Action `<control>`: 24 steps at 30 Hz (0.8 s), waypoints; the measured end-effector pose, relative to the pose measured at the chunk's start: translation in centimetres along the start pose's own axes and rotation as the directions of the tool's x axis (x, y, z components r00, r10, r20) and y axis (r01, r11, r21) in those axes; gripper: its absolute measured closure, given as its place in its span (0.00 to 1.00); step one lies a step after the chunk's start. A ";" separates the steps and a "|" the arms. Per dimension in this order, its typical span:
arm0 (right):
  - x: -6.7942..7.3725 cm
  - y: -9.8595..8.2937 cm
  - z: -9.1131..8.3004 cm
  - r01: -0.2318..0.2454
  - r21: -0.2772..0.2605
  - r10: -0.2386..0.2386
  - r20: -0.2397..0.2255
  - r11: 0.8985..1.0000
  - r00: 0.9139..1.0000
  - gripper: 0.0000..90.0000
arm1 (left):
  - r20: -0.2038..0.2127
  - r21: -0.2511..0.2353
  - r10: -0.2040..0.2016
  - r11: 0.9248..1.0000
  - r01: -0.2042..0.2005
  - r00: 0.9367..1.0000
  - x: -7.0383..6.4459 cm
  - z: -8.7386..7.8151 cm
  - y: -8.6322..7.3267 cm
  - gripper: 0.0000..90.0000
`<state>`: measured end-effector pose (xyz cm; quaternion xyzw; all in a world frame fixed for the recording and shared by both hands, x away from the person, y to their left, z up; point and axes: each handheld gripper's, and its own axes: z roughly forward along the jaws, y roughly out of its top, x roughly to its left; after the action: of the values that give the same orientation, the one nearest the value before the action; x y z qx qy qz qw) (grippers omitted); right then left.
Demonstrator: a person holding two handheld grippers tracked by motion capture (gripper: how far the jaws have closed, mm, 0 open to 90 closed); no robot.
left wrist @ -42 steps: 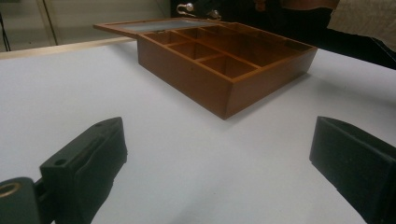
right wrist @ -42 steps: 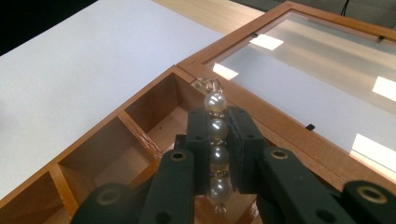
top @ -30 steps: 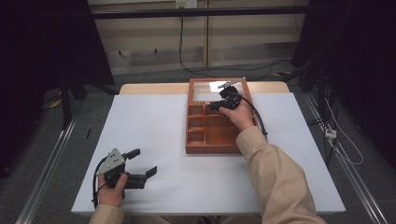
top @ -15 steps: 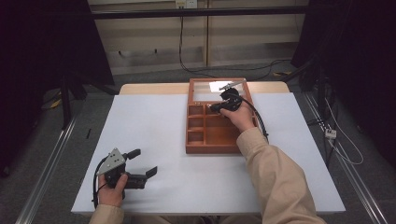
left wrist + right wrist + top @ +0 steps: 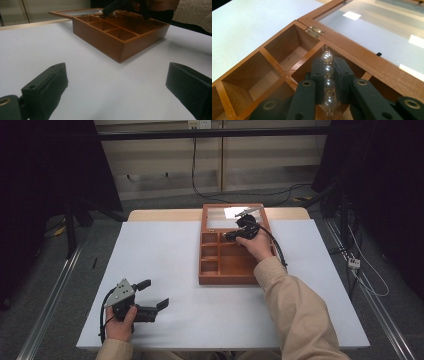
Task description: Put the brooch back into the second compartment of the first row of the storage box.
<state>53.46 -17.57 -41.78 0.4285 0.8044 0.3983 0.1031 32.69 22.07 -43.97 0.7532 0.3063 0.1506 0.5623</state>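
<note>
Right gripper (image 5: 328, 82) clamped on a pearl strand (image 5: 327, 75); four pearls visible in a row between the jaws, silver spacers between them, top pearl poking out just past the jaw tips, bottom one dropping below toward the camera; jaws closed tight on both sides of the strand

Strand sits over the wooden compartment box (image 5: 235, 270), at the hinge end; directly ahead of the jaw tips is the divider wall, then the back rim with a brass hinge (image 5: 315, 30) just beyond and to the left; past that the open glass-panel lid (image 5: 372, 32) lying flat behind the box; left of the jaws two empty small compartments, one nearer the hinge, one closer to the camera; cannot tell if the strand touches the box floor

High view: right gripper (image 5: 239, 233) held by the right hand (image 5: 257, 244) over the far part of the box, beige sleeve (image 5: 295, 305) crossing the near rim

Left gripper (image 5: 152, 295) wide apart, holding nothing; parked on the white table (image 5: 165, 250) at the near-left corner, well apart from the box; in the left gripper view both jaws splay to the frame edges with bare table between them, box ahead and slightly right, right gripper's jaw over its far end
</note>
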 end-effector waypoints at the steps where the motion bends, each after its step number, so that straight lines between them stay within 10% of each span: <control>1: 0.0 0.0 0.0 0.001 0.000 -0.001 0.001 1.000 1.000 0.88 | 0.000 0.000 -0.002 1.000 0.002 1.000 0.0 0.0 0.0 0.04; 24: 0.6 -0.6 -2.7 -0.070 -0.105 0.066 -0.038 0.992 0.997 0.39 | -0.010 0.002 -0.005 1.000 0.005 1.000 0.1 -0.5 -0.1 0.04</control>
<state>51.37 -18.79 -40.38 0.4425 0.7687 0.4513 0.0981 32.44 22.53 -43.96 0.7523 0.3113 0.1527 0.5602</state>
